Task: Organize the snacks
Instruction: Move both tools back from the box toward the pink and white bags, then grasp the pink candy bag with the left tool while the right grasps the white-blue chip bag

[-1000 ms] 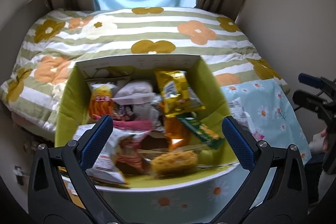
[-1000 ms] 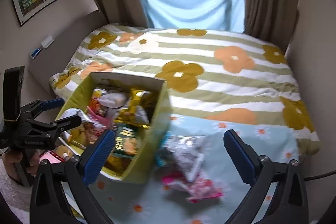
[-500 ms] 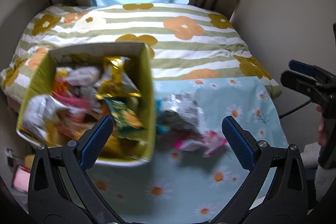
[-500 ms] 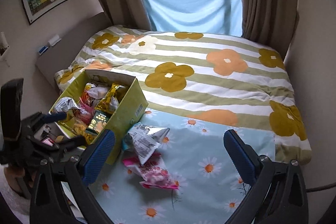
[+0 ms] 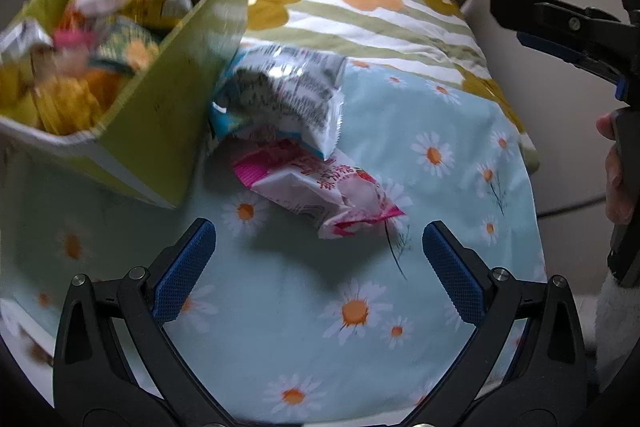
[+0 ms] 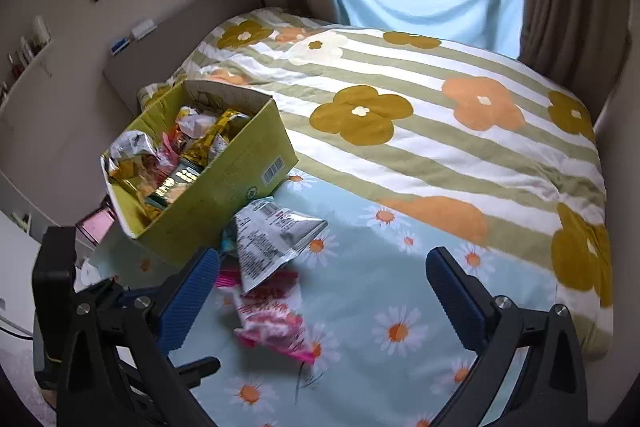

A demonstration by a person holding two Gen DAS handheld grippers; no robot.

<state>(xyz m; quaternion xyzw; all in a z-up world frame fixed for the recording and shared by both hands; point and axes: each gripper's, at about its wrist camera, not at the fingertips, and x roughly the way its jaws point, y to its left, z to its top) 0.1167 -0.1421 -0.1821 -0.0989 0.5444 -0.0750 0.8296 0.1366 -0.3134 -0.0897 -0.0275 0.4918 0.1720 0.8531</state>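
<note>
While most snacks are sitting in the green box [image 6: 224, 183], a silver bag [image 5: 288, 95] and a pink bag [image 5: 316, 187] are lying beside it on the bed. Left gripper [image 5: 320, 267] and right gripper [image 6: 324, 291] are hanging wide open, holding nothing.

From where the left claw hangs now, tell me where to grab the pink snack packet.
Take the pink snack packet by its near, free corner, the crimped pink end pointing toward the left claw. It lies flat on the daisy cloth, and its far end is tucked under the silver packet, so come from the near side, probably low.
</note>
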